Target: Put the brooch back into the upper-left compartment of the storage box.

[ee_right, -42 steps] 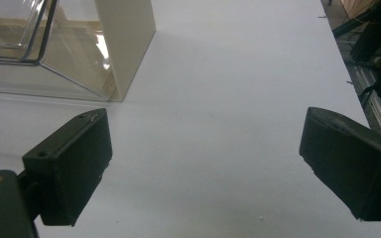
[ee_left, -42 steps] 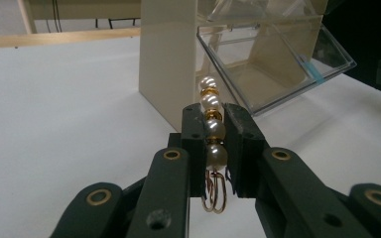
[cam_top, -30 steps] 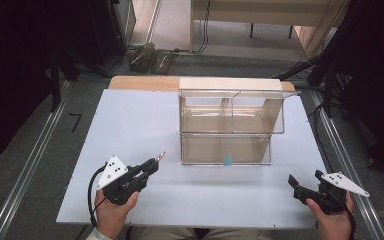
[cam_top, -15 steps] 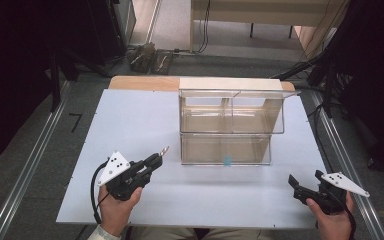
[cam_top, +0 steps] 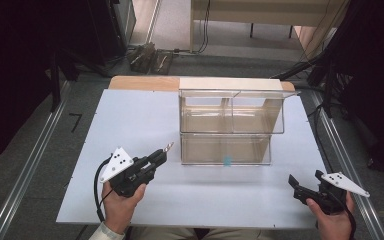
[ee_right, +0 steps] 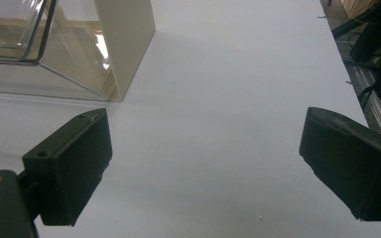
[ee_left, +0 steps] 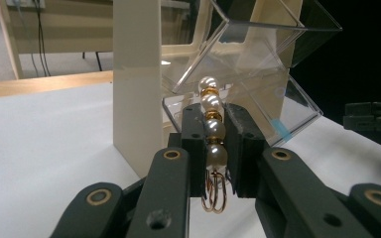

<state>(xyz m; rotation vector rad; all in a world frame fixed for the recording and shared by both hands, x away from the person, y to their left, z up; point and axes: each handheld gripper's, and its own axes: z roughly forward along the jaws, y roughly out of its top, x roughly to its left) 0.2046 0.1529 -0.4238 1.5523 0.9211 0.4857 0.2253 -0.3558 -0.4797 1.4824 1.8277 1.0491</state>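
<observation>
Left gripper [cam_top: 164, 150] clamped on pearl-and-gold bead strand [ee_left: 212, 134], aimed at clear two-tier acrylic organiser [cam_top: 230, 125], likely for drop-in; right gripper [ee_right: 203, 163] jaws apart, idle.

High view: fixed above the near edge of the white table [cam_top: 130, 120], facing forward and down, far enough to take in the whole tabletop and floor beyond.

Left gripper view: low, close behind the left gripper [ee_left: 217, 144], looking along its jaws at the clear organizer [ee_left: 258, 74] near ahead.

Right gripper view: just above the tabletop, behind the right gripper [ee_right: 203, 163], tilted down.

Shared by all three: organizer and table surface.
</observation>
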